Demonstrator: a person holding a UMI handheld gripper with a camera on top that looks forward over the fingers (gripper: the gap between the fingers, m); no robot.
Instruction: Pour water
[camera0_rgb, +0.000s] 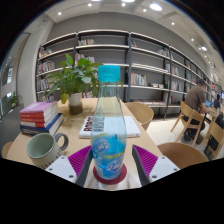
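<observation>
A: Where's the bottle (109, 135)?
B: Upright between the two fingers of the claw (110, 163), clear plastic with a blue label and a red base. Both magenta pads (146, 160) press its sides, so the claw is clenched on it.
A: And around it?
B: A green mug (43, 149) stands on the table (72, 125) just left of the left finger. Beyond the bottle lies a keyboard (112, 126). Farther left are stacked books (40, 116), with a potted plant (72, 80) behind. Wooden chairs (190, 115) stand to the right, shelves (130, 62) along the far wall.
</observation>
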